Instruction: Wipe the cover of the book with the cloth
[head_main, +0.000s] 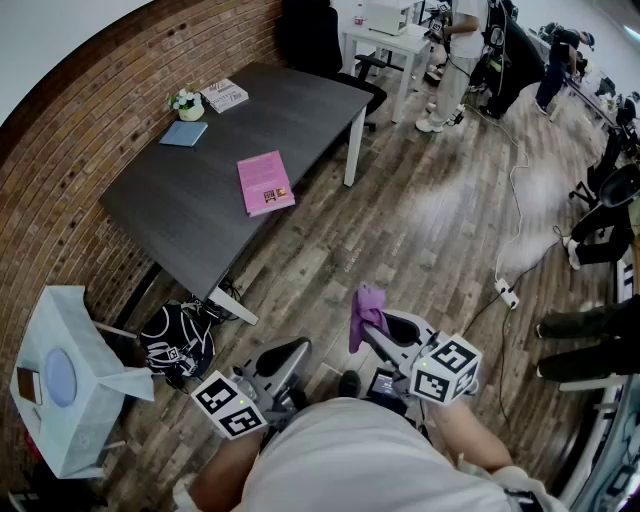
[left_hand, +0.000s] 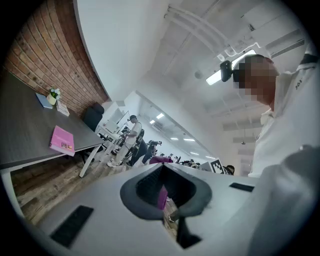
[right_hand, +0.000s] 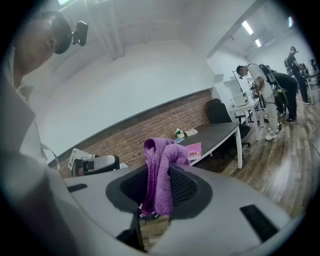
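Note:
A pink book (head_main: 265, 183) lies flat near the front edge of a dark table (head_main: 180, 215), well ahead of both grippers; it also shows as the pink book (left_hand: 62, 140) and the pink book (right_hand: 194, 149) in the gripper views. My right gripper (head_main: 378, 325) is shut on a purple cloth (head_main: 367, 308), held over the wooden floor close to my body. The cloth (right_hand: 160, 172) stands up bunched between the jaws of the right gripper (right_hand: 157, 187). My left gripper (head_main: 295, 352) hangs beside it; in its own view the left gripper (left_hand: 165, 192) is shut and holds nothing.
On the table's far end lie a blue book (head_main: 184, 133), another book (head_main: 225, 95) and a small plant (head_main: 187, 103). A black bag (head_main: 178, 340) and a white box (head_main: 60, 380) sit by the brick wall. A power strip (head_main: 508, 293) lies right; people (head_main: 455, 50) stand beyond.

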